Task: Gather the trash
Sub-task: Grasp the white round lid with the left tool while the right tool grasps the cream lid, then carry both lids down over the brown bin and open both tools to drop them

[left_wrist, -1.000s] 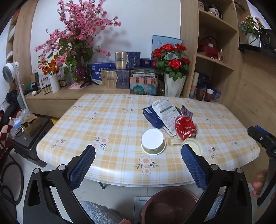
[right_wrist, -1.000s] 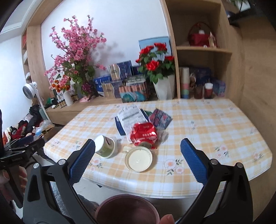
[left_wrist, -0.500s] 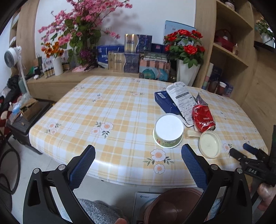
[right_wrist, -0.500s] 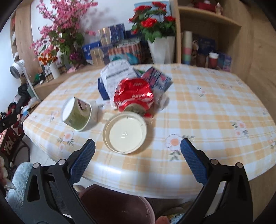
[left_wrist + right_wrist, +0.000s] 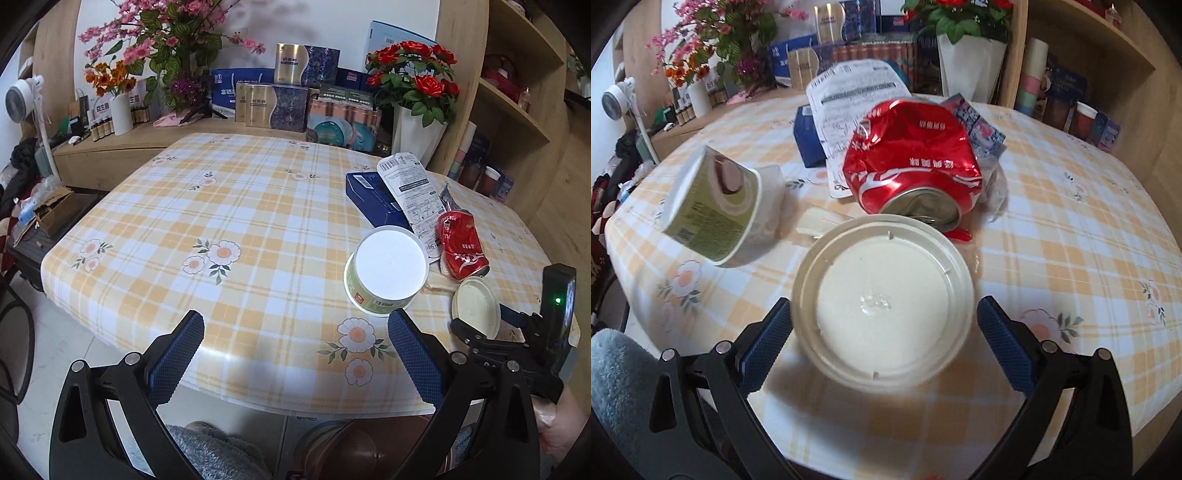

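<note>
one lid, one cup, one can

Open ground: the left half of the table lies bare under its checked cloth.
Cluster at 2 o'clock: green tub, crushed red can, blue box and paper leaflet crowd together, touching or overlapping.
Right approach: white lid sits between the spread jaws; the can blocks at 12 o'clock, the tub at 10 o'clock.
Right flank: bare cloth at 3 o'clock.

Spread right tongs flank white lid below crushed can.
</note>
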